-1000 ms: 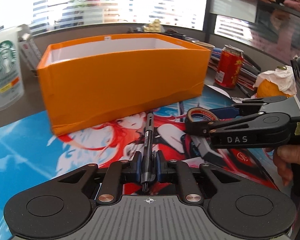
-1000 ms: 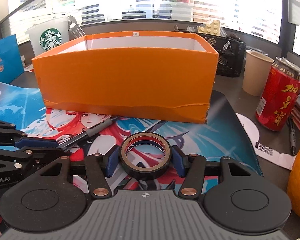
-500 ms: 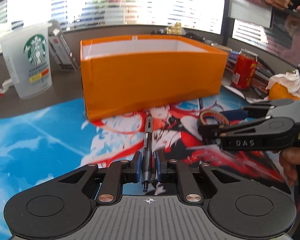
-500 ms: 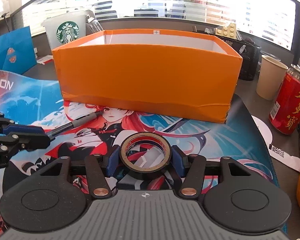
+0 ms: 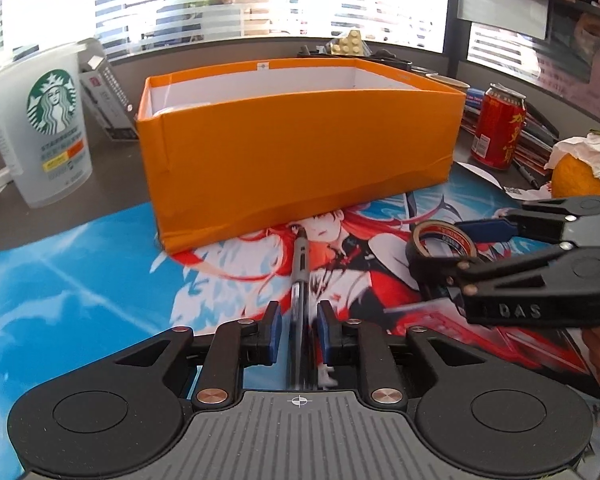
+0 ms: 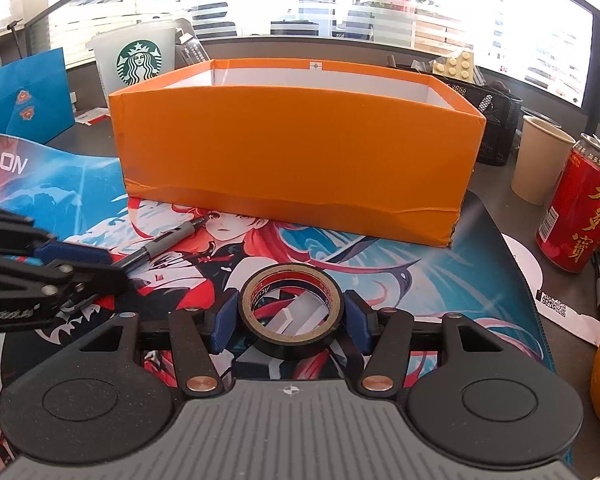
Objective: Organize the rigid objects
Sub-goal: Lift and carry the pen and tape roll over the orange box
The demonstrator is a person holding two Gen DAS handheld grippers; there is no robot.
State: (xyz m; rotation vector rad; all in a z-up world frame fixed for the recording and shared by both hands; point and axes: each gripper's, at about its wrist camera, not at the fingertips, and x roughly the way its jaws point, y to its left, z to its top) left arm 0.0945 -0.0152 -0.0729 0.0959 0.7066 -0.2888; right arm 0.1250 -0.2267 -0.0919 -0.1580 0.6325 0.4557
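Observation:
An open orange box [image 5: 300, 152] [image 6: 292, 152] stands on the printed desk mat. In front of it, my left gripper [image 5: 298, 320] [image 6: 80, 268] has its jaws opening. A dark pen [image 5: 301, 264] [image 6: 168, 240] lies between them, tip toward the box, with a gap on each side of it. To its right, my right gripper [image 6: 290, 312] [image 5: 456, 254] is shut on a black roll of tape [image 6: 292, 346] [image 5: 440, 244], pads pressing its two sides just above the mat.
A Starbucks cup [image 5: 44, 128] [image 6: 138, 60] stands left of the box. A red can [image 5: 498, 128] [image 6: 576, 208], a paper cup [image 6: 540, 156], a black mesh basket [image 6: 492, 120] and an orange fruit [image 5: 580, 176] crowd the right. A person's hands show at far top right.
The left pads, which gripped the pen before, have come apart from it. The left view has swung so the box sits more central. The right gripper still holds the tape in the same spot.

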